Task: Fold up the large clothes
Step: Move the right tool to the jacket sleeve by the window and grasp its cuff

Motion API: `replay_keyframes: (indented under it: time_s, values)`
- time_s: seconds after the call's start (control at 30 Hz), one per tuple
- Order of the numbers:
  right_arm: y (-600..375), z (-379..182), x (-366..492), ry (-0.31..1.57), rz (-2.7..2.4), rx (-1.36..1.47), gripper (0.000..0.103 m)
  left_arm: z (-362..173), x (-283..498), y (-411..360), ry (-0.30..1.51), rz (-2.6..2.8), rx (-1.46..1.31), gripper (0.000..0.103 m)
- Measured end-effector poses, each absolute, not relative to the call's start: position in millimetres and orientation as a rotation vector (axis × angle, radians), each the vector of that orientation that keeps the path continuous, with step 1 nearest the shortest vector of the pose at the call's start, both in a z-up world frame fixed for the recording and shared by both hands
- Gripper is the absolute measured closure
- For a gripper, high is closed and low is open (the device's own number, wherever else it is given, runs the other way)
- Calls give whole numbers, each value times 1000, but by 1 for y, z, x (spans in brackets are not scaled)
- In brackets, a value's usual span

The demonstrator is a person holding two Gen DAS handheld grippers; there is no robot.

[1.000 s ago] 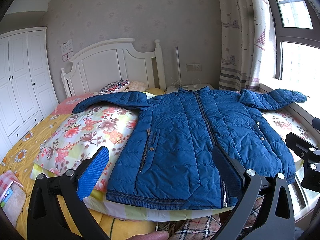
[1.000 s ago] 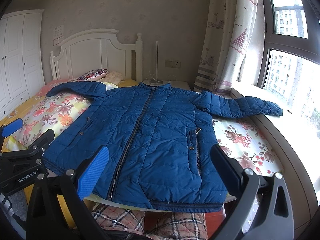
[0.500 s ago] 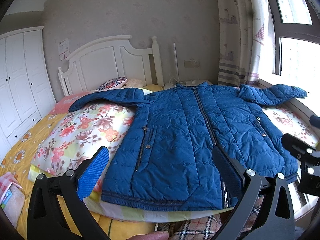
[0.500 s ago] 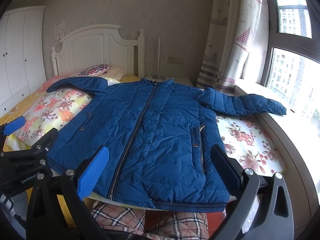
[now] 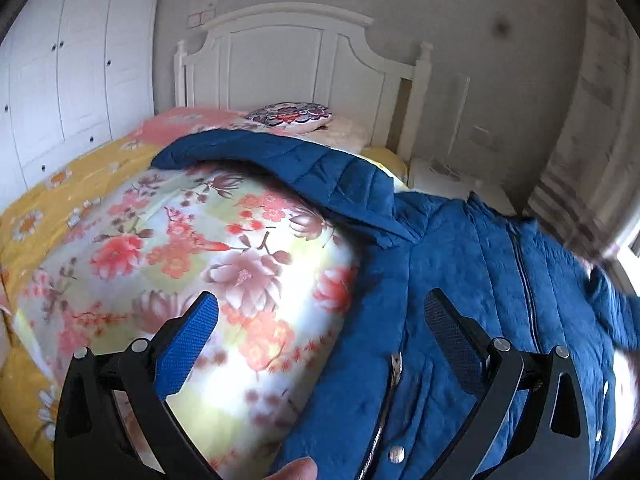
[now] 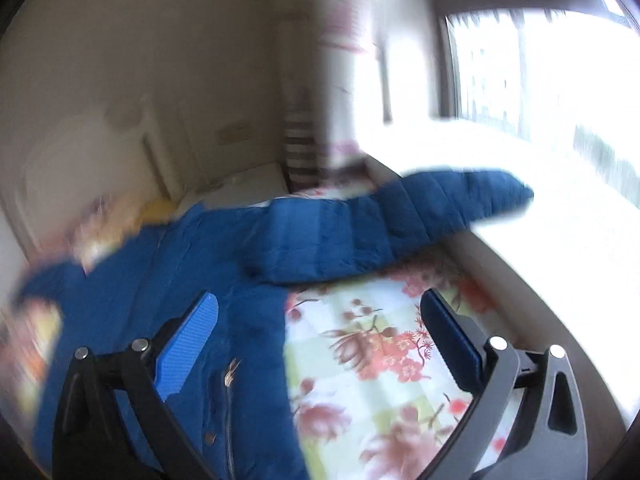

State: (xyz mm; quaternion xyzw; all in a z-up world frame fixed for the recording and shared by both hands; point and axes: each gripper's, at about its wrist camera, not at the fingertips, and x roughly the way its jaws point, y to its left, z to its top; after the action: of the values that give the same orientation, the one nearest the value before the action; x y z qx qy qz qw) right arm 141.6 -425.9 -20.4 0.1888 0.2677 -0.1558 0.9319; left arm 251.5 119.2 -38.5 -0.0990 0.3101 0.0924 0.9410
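A blue quilted jacket [image 5: 460, 280] lies front up and spread flat on the floral quilt [image 5: 192, 248] of a bed. Its one sleeve [image 5: 280, 164] stretches toward the headboard side in the left wrist view. Its other sleeve [image 6: 400, 216] stretches toward the window in the blurred right wrist view. My left gripper [image 5: 320, 320] is open and empty, over the jacket's left side edge. My right gripper [image 6: 318, 316] is open and empty, over the jacket's right side edge [image 6: 256, 340], below the sleeve.
A white headboard [image 5: 296, 68] and a patterned pillow [image 5: 292, 114] are at the bed's far end. A white wardrobe [image 5: 60, 80] stands at the left. A bright window [image 6: 540, 72] and sill run along the right side of the bed. A curtain [image 5: 580, 140] hangs by it.
Both grippers have moved forward and apart, from the jacket's hem toward its two sides. The left one now faces the left sleeve, the right one the right sleeve. Both stay open.
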Motion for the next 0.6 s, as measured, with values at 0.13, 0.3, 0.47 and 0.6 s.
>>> replay_keyframes:
  time_s: [0.13,0.3,0.47,0.6]
  values:
    - [-505,-73,168,613,-353,669,2,-62,281,72,676,37,-161,4]
    - [-538,-113,221,644,-400,688,2,-89,327,-12,779,-147,5,4]
    - [-558,-124,263,613,-467,691,2,-123,374,-52,875,-143,65,4]
    - [-559,-129,284,617,-521,628,8,-140,383,-57,930,-128,89,4]
